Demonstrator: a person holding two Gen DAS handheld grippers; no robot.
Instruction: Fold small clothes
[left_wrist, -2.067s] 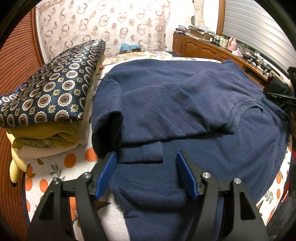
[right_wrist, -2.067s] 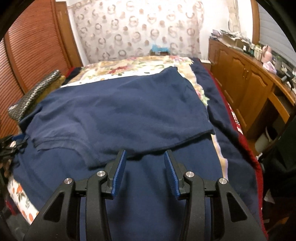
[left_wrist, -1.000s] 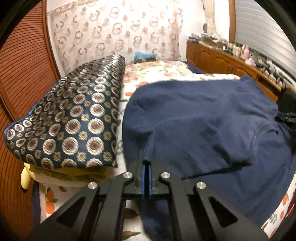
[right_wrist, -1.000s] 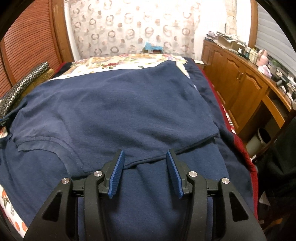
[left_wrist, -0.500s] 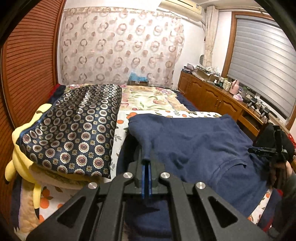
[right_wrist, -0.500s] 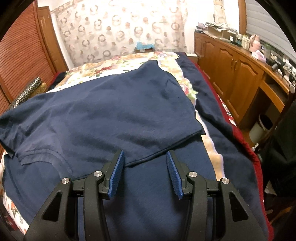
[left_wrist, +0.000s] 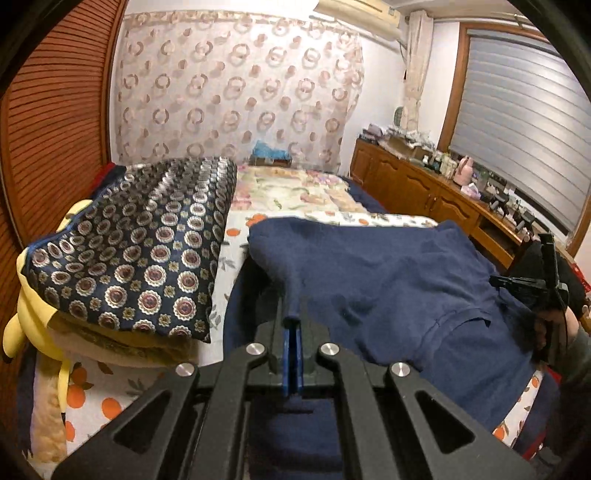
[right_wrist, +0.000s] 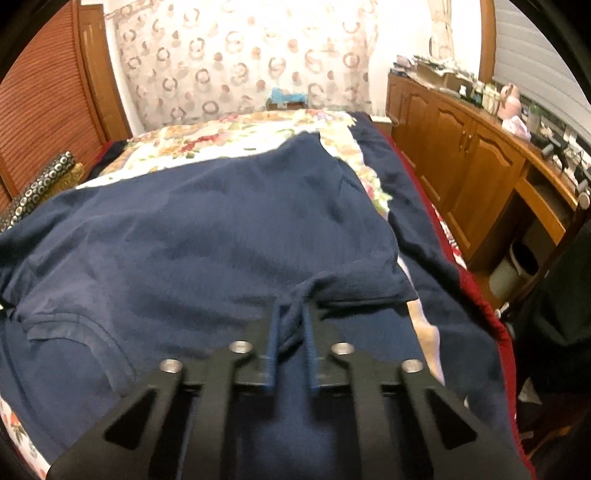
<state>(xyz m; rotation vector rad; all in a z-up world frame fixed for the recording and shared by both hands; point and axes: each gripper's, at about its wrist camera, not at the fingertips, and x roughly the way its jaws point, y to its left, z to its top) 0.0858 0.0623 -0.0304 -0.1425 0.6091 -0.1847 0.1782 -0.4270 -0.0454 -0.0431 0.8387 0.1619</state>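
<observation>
A navy shirt lies spread on the bed, its upper layer folded over the lower one. My left gripper is shut on the shirt's left edge, and the cloth rises in a peak from the blue pads. In the right wrist view the same shirt fills the bed. My right gripper is closing on the folded layer's near hem, and bunched fabric sits pinched between its pads. The left wrist view also shows the right gripper at the far right, held by a hand.
A patterned dark pillow rests on a stack at the left, with a yellow plush toy under it. The floral bedsheet stretches toward a curtain. A wooden cabinet and a white bin stand along the right.
The right jaws went from wide apart to pinching the hem, which now bunches between them. The left gripper, shut on the shirt's edge, lifted it off the bed.
</observation>
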